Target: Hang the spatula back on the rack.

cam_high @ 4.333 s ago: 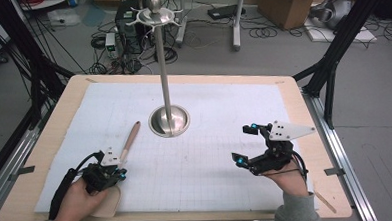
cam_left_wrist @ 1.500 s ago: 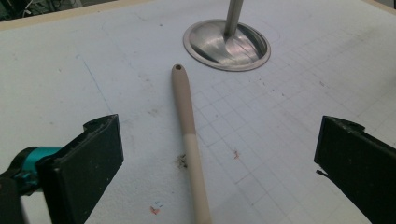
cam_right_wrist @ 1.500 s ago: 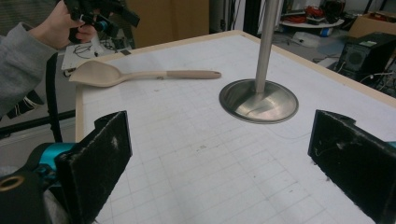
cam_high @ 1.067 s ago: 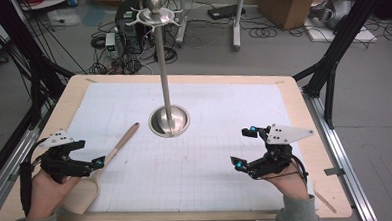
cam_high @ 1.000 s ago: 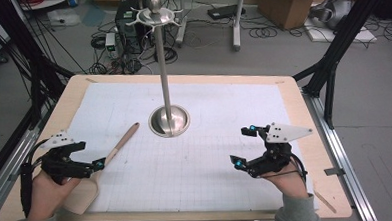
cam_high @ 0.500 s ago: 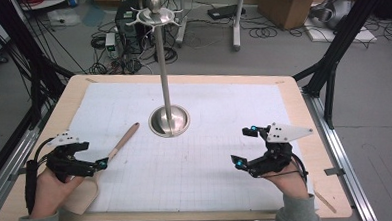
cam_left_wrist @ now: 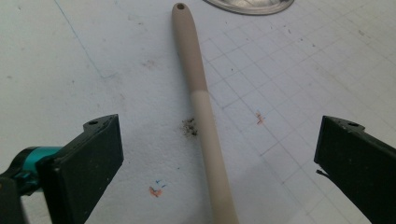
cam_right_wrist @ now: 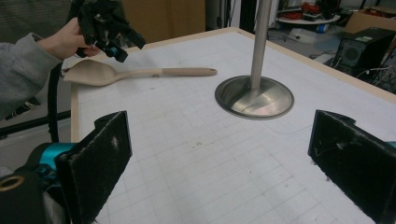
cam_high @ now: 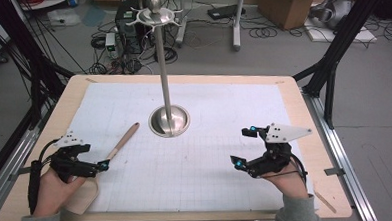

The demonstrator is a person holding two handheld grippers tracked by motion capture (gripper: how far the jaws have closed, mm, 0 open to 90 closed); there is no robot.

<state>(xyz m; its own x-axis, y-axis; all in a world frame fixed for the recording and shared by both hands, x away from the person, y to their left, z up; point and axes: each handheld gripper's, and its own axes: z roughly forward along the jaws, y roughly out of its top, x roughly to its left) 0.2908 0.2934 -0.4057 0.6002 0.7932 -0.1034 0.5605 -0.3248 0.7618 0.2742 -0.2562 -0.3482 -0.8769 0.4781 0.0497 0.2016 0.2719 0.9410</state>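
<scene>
A beige spoon [cam_high: 108, 154] is seen lying flat on the gridded white mat [cam_high: 196, 155] at the lower left of the high view, its handle running up and to the right toward the round base of the metal stand [cam_high: 169, 120] at frame centre, its bowl near the bottom left edge beside the person's left hand. The left gripper [cam_left_wrist: 215, 154] is held just over the handle with its jaws spread wide, one on each side of the shaft and neither touching it; nothing is gripped. The step in hand is judged to be a pickup of the spoon by its handle. To do it well, the jaws should be lowered until the shaft lies level with the pads, kept square across the handle, not along it, and closed near the colour change in the handle, where the balance is likely to be better than at the thin tip. The right gripper [cam_right_wrist: 215, 158] is held low at the lower right of the high view, its jaws likewise wide and empty, well apart from the spoon. In the left gripper view the small hole at the handle's end and a dark smudge on the mat beside the shaft are shown, which are lost in the high view. In the right gripper view the spoon's bowl is seen from the side.
</scene>
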